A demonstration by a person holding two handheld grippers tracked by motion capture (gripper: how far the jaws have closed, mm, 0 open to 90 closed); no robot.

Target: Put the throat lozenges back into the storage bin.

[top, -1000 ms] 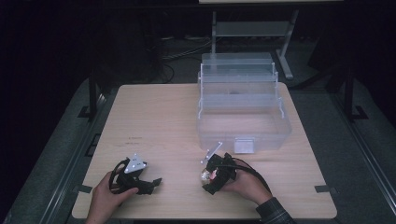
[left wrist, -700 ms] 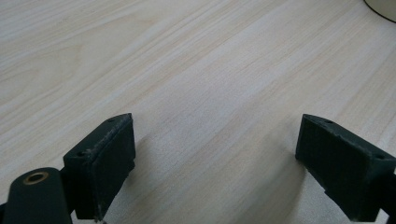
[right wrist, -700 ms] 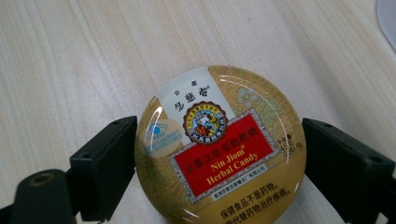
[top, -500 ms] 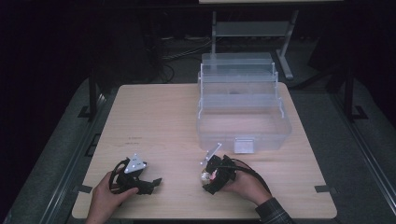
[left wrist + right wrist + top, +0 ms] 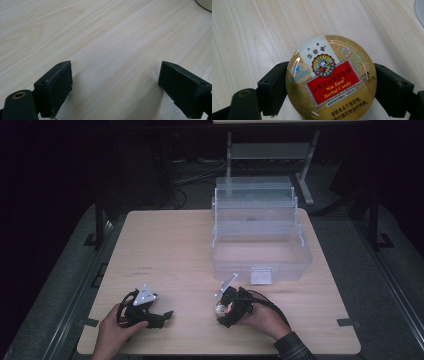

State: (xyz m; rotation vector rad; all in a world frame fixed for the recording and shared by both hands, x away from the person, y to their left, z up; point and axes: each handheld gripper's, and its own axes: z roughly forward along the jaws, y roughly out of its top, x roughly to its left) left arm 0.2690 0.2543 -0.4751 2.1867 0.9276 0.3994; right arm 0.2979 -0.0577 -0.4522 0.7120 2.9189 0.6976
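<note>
Your right tongs (image 5: 329, 82) have just closed and now clamp the round candy tin (image 5: 331, 79) by its sides, flat on the tabletop (image 5: 175, 245) nr you, prob. for lifting level. Left tongs (image 5: 116, 87) rest apart w/ nothing between, keeping clear; the clear box (image 5: 260, 260) stands open just beyond.

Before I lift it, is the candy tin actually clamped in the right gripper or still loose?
Clamped: the right gripper has just closed its jaws, and both now press the sides of the round candy tin.

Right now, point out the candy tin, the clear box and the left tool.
candy tin (image 5: 331, 79): right gripper view, red label on lid.
clear box (image 5: 262, 265): high view, front wall.
left tool (image 5: 115, 92): left gripper view, midway between open jaws.
</note>
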